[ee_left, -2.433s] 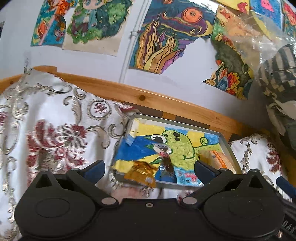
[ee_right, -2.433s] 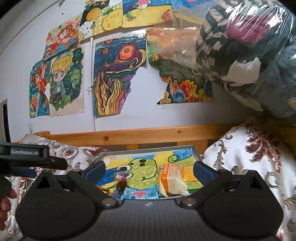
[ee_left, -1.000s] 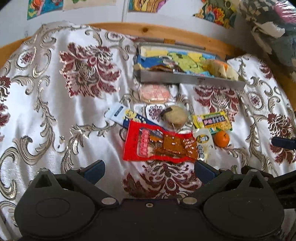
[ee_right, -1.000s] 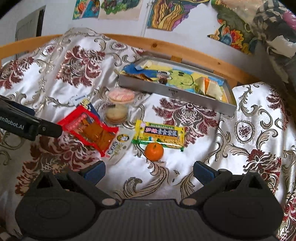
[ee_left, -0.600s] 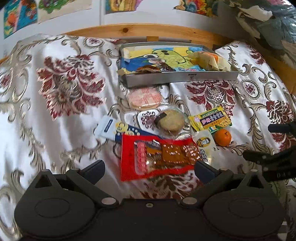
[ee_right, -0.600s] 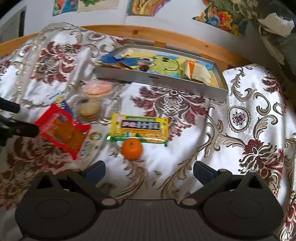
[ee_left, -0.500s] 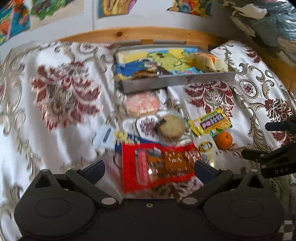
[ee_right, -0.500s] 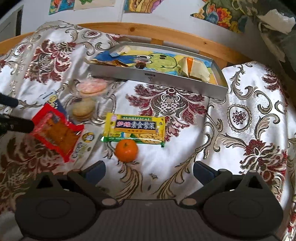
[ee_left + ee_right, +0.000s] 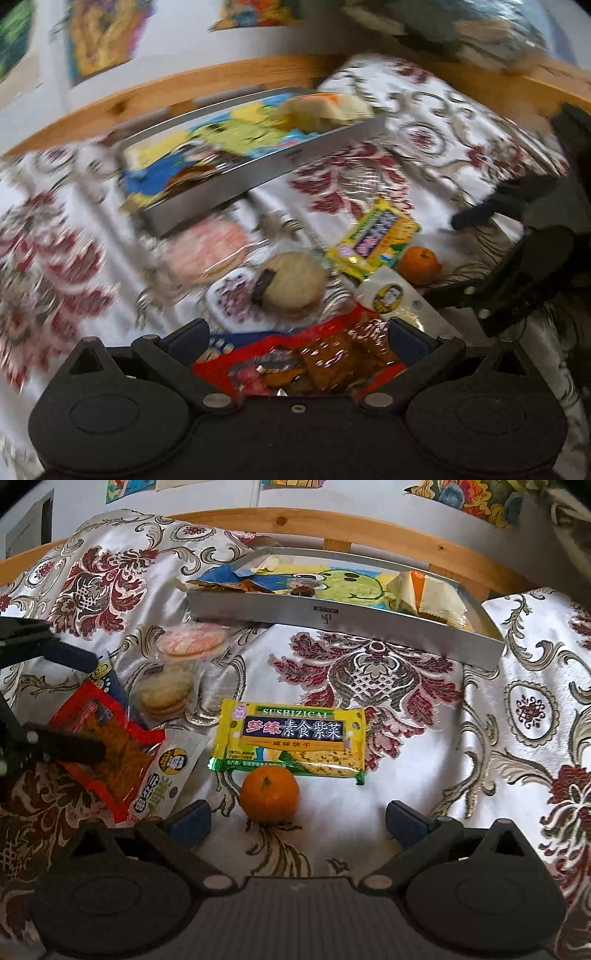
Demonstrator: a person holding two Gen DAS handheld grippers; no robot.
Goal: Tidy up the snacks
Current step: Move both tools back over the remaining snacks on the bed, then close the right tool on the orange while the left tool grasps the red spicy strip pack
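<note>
Since half a second ago you have dropped both tools closer to the snacks. Your left gripper (image 9: 297,338) now straddles the red snack packet (image 9: 314,363), jaws wide and holding nothing, so that looks like your first pick. Your right gripper (image 9: 297,818), equally spread and empty, hangs just short of the mandarin (image 9: 269,794). The packet's long axis runs roughly across the left fingers. The metal tray (image 9: 343,620) waits beyond, against the wooden rail.
</note>
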